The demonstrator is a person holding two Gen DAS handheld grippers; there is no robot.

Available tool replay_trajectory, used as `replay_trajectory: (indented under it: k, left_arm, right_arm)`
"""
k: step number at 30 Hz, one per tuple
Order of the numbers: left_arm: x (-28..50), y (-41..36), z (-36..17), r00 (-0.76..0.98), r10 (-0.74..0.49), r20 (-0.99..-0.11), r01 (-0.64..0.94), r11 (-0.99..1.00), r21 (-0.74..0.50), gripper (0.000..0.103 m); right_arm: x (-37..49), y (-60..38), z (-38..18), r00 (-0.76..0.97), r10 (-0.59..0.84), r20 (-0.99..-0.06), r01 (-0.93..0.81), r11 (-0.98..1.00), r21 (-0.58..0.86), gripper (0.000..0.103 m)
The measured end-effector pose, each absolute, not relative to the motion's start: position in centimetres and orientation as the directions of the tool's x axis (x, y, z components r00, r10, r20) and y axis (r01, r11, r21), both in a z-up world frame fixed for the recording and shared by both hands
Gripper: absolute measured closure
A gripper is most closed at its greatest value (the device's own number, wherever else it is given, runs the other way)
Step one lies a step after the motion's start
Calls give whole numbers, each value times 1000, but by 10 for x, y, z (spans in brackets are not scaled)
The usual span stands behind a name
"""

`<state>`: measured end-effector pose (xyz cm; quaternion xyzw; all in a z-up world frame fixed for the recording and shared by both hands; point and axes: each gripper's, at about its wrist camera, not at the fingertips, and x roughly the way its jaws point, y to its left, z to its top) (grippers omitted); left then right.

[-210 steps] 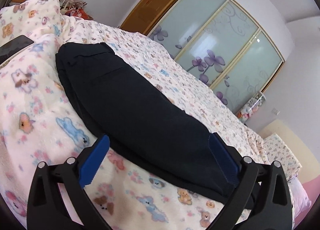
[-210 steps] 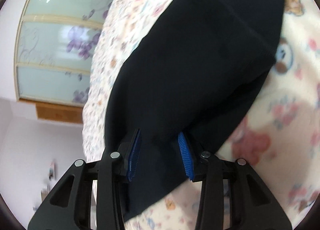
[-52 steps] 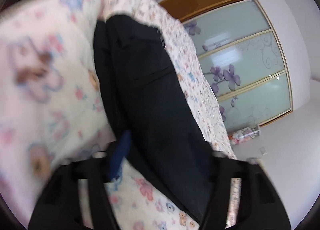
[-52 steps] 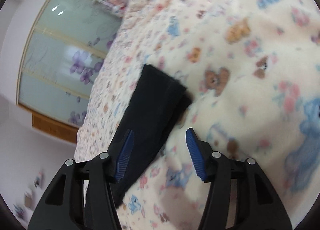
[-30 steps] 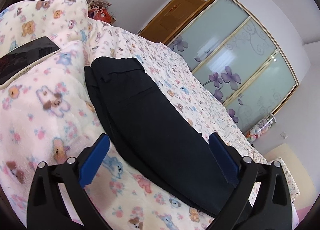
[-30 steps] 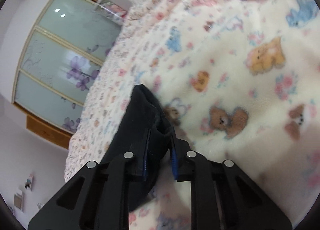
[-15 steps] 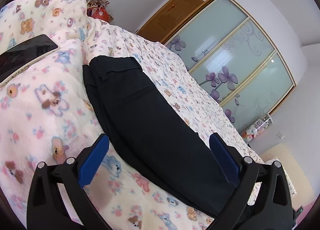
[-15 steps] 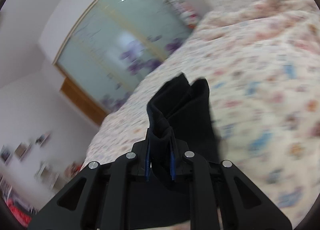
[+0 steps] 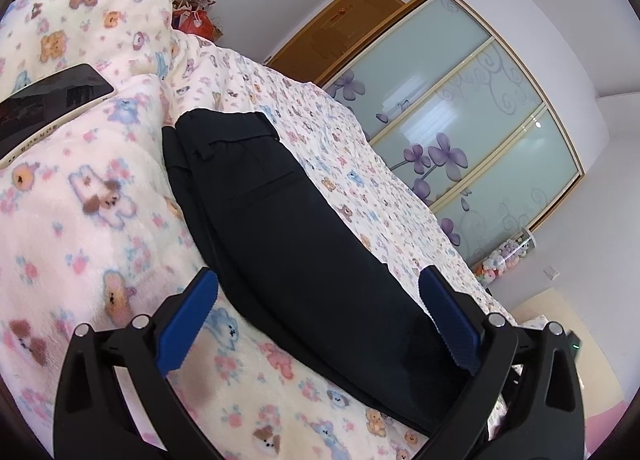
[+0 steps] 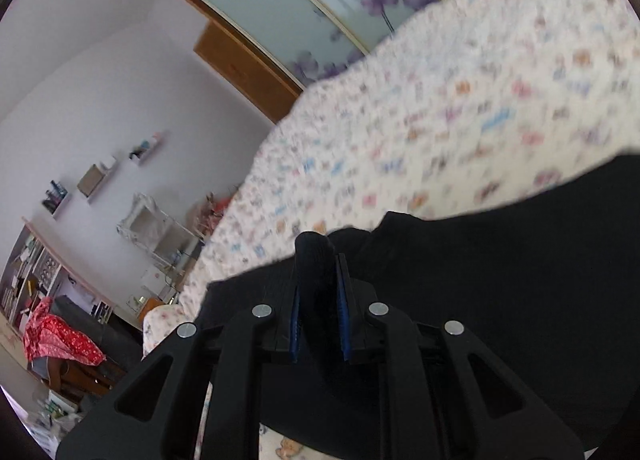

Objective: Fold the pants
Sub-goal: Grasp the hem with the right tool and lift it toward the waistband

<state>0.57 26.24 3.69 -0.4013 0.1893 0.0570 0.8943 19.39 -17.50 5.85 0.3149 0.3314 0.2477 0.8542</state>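
Right gripper [image 10: 318, 284] pinches pants [image 10: 500, 300] (cuff bunched, bedspread [image 10: 460, 108] blurred)

Bright daylight, fisheye edge warp w/ dark corners, right wrist view motion-blurred

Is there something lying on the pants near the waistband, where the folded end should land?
Nothing visible lies on the pants. A phone rests on the blanket beside the waistband, apart from it.

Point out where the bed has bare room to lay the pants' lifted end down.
Free: blanket between phone and pants; sheet between pants and wardrobe. Crowded: open left gripper straddles the pants; right gripper grips the cuff.
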Motion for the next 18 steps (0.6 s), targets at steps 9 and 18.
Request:
replay_trajectory:
  k: [9, 18]
  left_arm:
    - [9, 254, 41, 921, -74, -382, -220, 709, -669, 2]
    - [12, 250, 41, 918, -81, -388, -216, 718, -661, 2]
  right_arm:
    - [193, -110, 45, 577, 624, -527, -317, 766, 559, 91]
    - [131, -105, 34, 459, 646, -609, -492, 756, 431, 87]
